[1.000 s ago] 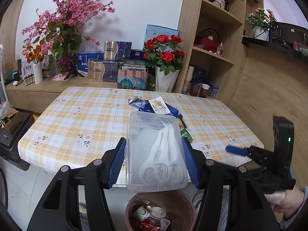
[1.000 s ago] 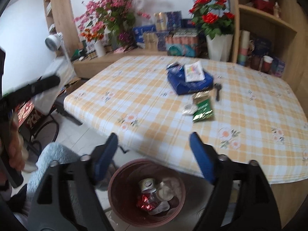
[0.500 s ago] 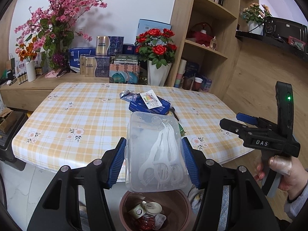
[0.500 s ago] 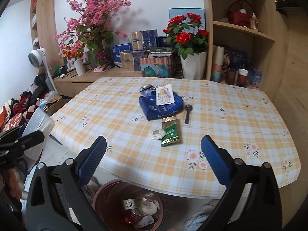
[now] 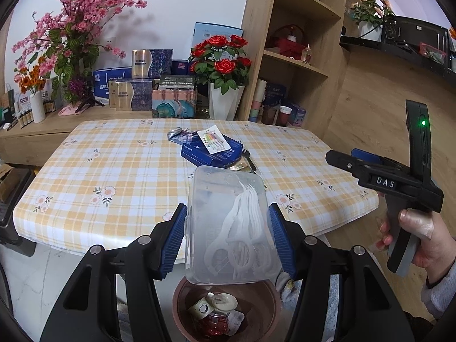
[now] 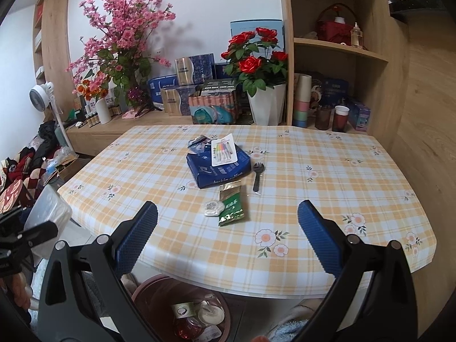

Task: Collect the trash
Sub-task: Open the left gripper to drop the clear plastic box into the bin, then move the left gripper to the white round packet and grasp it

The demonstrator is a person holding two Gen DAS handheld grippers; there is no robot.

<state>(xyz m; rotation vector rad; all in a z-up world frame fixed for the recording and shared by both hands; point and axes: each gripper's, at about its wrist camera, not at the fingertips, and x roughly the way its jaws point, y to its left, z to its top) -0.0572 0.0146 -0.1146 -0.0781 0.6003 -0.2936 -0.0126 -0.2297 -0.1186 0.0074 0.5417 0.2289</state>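
Clear box (image 5: 228,222): thin, light, slippery plastic; likely flexes under pressure.
Hold: left gripper (image 5: 227,238) fingers clamped on its long sides.
Position: above the bin (image 5: 256,302).
Right gripper (image 6: 226,236): fingers apart, empty, facing the worktop (image 6: 327,171).

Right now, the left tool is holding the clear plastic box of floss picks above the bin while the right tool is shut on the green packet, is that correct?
Not quite. The left tool does hold the clear plastic box above the bin, but the right tool is open and empty. The right wrist view shows the green packet lying on the table, ahead of its fingers.
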